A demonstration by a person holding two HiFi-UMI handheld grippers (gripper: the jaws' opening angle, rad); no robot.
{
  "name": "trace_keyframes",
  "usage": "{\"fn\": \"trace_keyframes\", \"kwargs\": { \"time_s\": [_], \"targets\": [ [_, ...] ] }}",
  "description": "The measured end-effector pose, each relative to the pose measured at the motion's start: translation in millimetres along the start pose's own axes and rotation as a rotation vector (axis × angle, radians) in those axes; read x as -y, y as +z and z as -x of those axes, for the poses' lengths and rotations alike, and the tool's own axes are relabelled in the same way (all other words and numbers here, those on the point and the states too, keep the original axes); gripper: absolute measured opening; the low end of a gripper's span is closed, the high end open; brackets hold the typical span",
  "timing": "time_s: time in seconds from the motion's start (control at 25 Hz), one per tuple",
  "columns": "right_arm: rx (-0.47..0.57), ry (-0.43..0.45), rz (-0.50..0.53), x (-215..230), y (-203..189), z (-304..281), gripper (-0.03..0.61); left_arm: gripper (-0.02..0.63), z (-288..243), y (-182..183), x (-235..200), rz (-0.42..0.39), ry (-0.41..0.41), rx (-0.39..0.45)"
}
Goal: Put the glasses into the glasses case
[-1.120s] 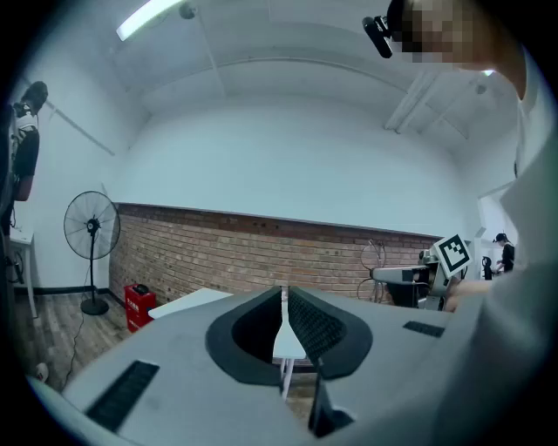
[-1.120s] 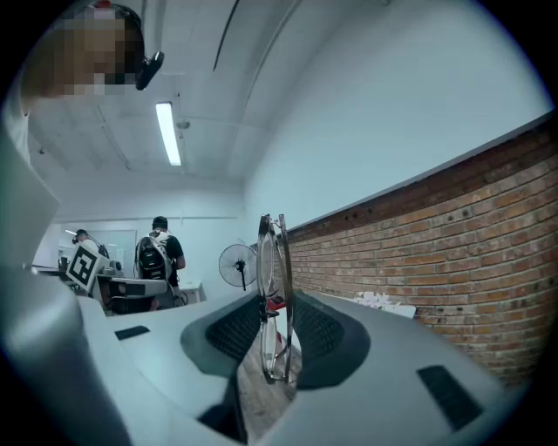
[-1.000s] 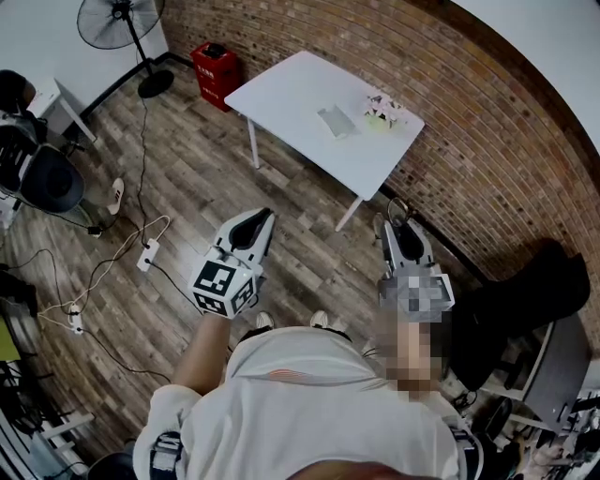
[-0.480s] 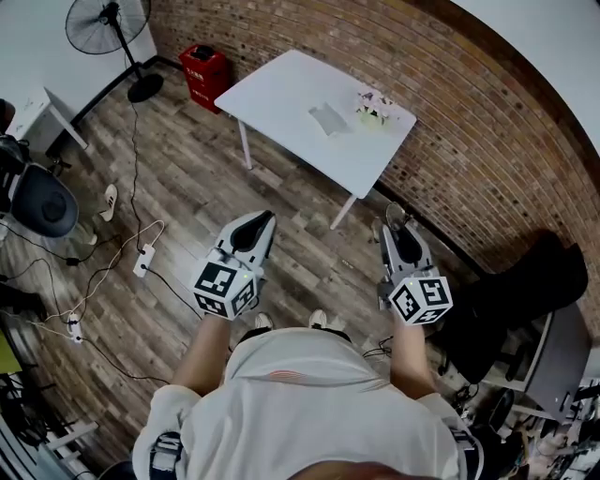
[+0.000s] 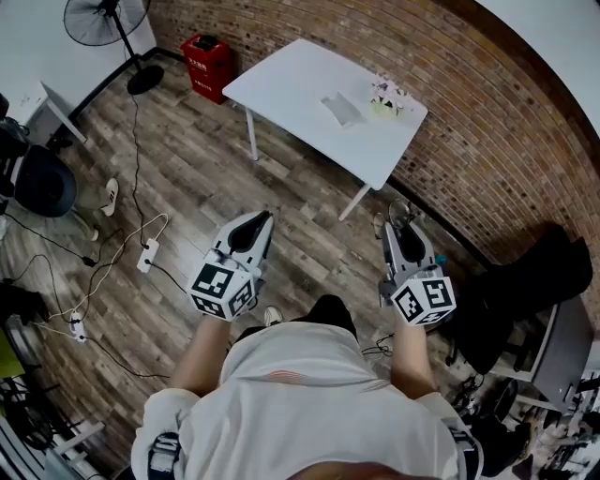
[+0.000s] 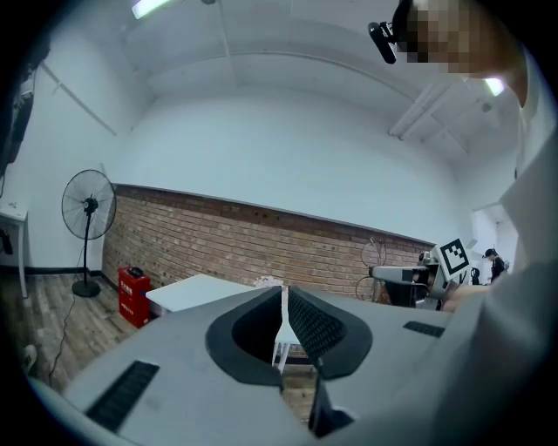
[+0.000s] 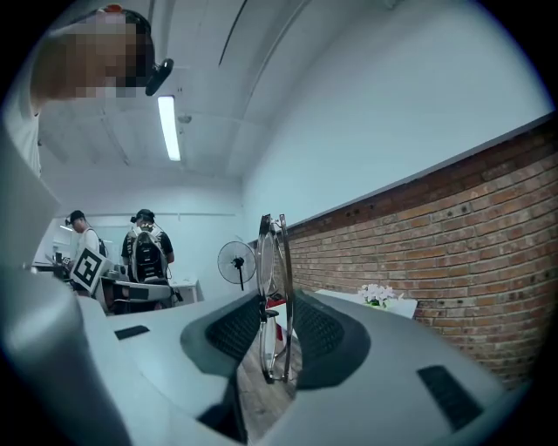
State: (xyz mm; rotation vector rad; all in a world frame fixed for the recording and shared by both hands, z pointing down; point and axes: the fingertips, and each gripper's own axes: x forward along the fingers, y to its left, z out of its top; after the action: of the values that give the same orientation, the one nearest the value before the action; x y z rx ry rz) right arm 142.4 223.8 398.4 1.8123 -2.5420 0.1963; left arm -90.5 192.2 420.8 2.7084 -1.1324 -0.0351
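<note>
In the head view I stand on a wooden floor, some way short of a white table (image 5: pixel 291 84). A flat pale glasses case (image 5: pixel 340 109) lies on it beside a small bunch of flowers (image 5: pixel 387 97). My right gripper (image 5: pixel 401 230) points level at the table and is shut on the folded thin-rimmed glasses (image 7: pixel 275 296), which stand upright between its pads (image 7: pixel 314 327). My left gripper (image 5: pixel 255 217) is shut with nothing in it. In the left gripper view its jaws (image 6: pixel 283 327) leave only a thin slit, and the table (image 6: pixel 200 292) shows ahead.
A brick wall (image 5: pixel 487 122) runs behind the table. A red crate (image 5: pixel 208 66) and a standing fan (image 5: pixel 98 19) are at the far left. Cables and a power strip (image 5: pixel 145 255) lie on the floor at my left, a dark chair (image 5: pixel 42 183) beyond them. Dark gear (image 5: pixel 525 291) sits at my right.
Both grippers have shifted a little forward and lower. A dark trouser leg now shows ahead of my body. The glasses stay gripped.
</note>
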Motion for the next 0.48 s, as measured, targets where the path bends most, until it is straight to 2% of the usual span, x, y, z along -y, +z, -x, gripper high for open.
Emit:
{"fn": "trace_keyframes", "kwargs": {
  "time_s": [0.2,0.48],
  "targets": [
    [-0.017,-0.016,0.004,-3,-1,-11,0.166,0.032,3,-5,-9,0.023,-0.027,-0.008],
    [-0.062,-0.002,-0.017,13,-15,-58,0.166,0.032,-28,-4,-41,0.054,-0.003,-0.001]
  ]
}}
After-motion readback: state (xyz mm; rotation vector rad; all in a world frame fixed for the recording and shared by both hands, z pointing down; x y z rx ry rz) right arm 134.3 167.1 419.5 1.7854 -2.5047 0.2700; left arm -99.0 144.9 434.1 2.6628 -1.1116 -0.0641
